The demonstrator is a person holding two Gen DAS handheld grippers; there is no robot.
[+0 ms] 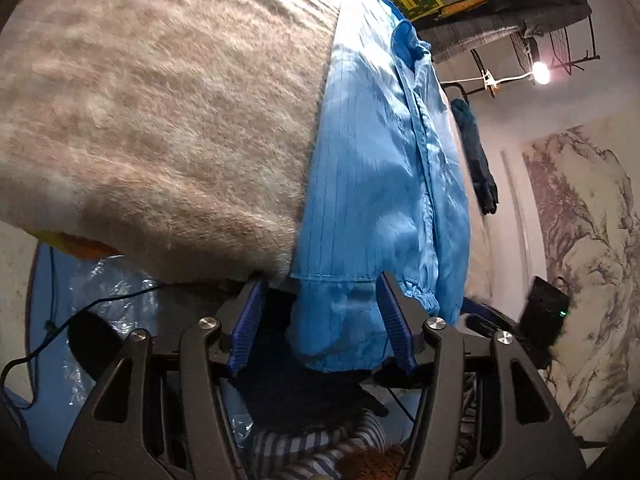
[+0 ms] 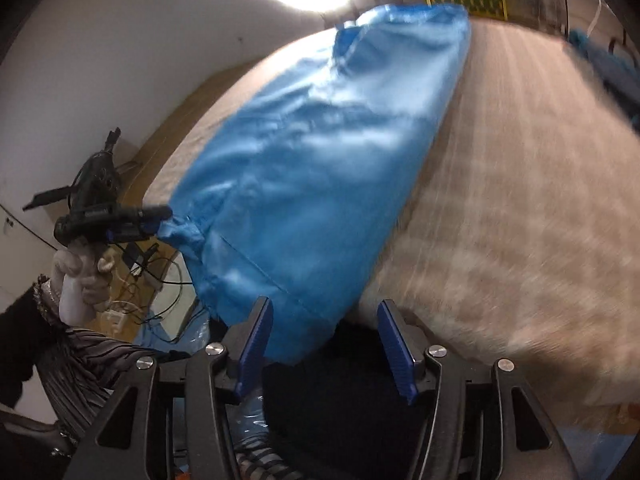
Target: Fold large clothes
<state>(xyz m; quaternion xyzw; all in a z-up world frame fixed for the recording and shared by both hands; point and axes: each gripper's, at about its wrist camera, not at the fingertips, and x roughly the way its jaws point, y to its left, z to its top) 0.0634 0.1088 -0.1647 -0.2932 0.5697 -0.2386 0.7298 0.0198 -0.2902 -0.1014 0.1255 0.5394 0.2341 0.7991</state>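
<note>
A shiny blue garment [image 1: 380, 160] lies lengthwise on a beige fuzzy blanket [image 1: 160, 100], and its hem hangs over the near edge. My left gripper [image 1: 320, 284] is open at that edge. The hanging hem sits loosely between its blue pads [image 1: 248, 320], with a gathered cuff [image 1: 420, 300] just to the right. The right wrist view shows the same garment [image 2: 320, 152] on the blanket [image 2: 520, 200], blurred. My right gripper [image 2: 326, 320] is open, and the hem's corner hangs between its fingers beside the left pad [image 2: 256, 340]. A gloved hand [image 2: 76, 276] holds the left gripper [image 2: 160, 218] at the cuff.
A rack of dark clothes [image 1: 520, 20] and a bright lamp [image 1: 540, 68] stand beyond the bed. A dark teal garment [image 1: 476, 152] lies along its far side. A black box with a green light [image 1: 546, 312] is to the right. Cables and clear plastic [image 1: 100, 292] cover the floor.
</note>
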